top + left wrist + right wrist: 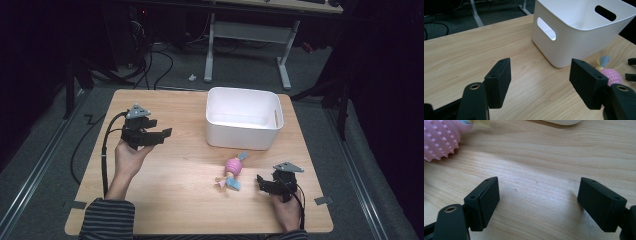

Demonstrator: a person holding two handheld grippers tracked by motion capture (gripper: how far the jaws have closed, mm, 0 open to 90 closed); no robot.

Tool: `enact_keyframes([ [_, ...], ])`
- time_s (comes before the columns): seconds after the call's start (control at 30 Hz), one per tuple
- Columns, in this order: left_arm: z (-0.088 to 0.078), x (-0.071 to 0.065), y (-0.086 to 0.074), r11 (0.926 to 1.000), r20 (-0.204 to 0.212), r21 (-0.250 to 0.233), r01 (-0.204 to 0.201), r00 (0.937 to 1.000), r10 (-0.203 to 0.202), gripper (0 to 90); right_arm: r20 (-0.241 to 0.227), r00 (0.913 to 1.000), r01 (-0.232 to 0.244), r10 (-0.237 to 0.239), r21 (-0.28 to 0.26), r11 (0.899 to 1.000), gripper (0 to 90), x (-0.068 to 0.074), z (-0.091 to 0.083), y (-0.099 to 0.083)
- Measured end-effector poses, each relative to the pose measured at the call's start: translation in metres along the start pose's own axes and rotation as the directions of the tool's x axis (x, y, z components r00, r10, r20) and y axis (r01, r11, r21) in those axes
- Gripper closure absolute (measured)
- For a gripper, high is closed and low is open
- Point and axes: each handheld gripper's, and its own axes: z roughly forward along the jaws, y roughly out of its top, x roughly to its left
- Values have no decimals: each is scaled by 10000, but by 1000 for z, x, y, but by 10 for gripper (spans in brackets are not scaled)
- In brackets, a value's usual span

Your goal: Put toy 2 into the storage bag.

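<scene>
The pink knobbly toy [232, 172] lies on the counter [165, 200] near the white bin [244, 131], just left of the right tool [263, 183], whose jaws stand open and empty, while the open left tool [161, 135] is well apart

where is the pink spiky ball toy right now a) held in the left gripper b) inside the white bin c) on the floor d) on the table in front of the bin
d: the pink spiky ball toy lies on the wooden table just in front of the white bin, apart from both grippers.
</scene>
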Motion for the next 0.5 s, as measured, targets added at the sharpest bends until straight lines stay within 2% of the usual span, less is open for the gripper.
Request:
enact_keyframes([
  [0.23, -7, -1, -13, 9998, -124, -199, 20, 9999, -23, 345, -26, 10000, 13, -13, 12, 10000, 180, 1, 0, 0],
  [0.5, -13, 2, -29, 9993, -126, -280, 254, 9996, -258, 344, -41, 10000, 29, -29, 6, 10000, 180, 1, 0, 0],
])
